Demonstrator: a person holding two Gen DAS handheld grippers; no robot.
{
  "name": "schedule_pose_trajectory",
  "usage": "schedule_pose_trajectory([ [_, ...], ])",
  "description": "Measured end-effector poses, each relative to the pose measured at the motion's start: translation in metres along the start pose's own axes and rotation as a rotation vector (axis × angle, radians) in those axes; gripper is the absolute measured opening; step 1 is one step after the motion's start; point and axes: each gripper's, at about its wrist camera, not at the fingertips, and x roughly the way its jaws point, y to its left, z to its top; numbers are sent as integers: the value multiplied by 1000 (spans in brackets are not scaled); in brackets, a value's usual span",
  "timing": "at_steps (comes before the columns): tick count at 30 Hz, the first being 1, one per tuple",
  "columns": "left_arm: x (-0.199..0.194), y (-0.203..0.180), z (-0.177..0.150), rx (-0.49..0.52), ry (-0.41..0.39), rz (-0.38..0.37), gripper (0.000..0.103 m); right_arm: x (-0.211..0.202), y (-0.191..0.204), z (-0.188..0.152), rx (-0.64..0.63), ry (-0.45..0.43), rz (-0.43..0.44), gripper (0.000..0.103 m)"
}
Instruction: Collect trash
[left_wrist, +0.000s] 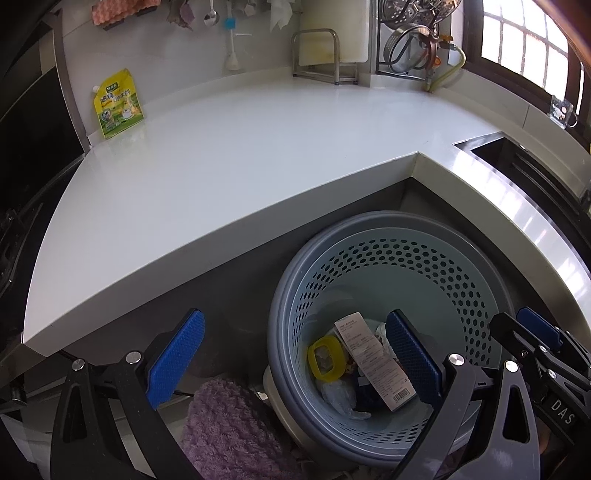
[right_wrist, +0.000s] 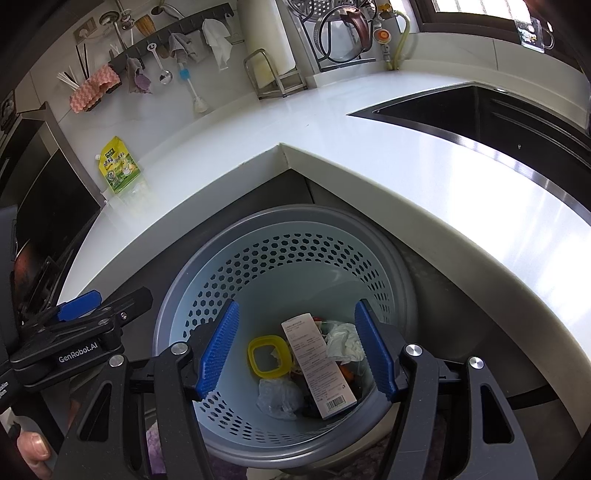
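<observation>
The fingers of both grippers stand spread wide with nothing between their blue pads. The left gripper hangs above the near left rim of the trash basket, its left pad over the dark cabinet front and a purple fluffy mat on the floor, its right pad over the basket's inside. The right gripper hangs straight over the basket, both pads framing the contents. Each gripper shows at the edge of the other's view: the right one at the far right of the left wrist view, the left one at the left of the right wrist view.

The round, pale blue basket with perforated walls and a grey rim sits on the floor in the inner corner of the L-shaped white countertop. In it lie a long white box with printed text and a barcode, a yellow ring-shaped lid just left of the box, crumpled white paper to the right, and a clear plastic wrapper nearer, along with some darker scraps under the box that cannot be made out.

On the countertop, far left against the wall, a yellow-green pouch stands upright, well apart from the basket. A dark sink is set into the counter at the far right.
</observation>
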Motion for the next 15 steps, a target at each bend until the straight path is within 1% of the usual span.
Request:
schedule_pose_trajectory([
  [15, 0, 1, 0, -3, 0, -6, 97, 0, 0, -1, 2, 0, 0, 62],
])
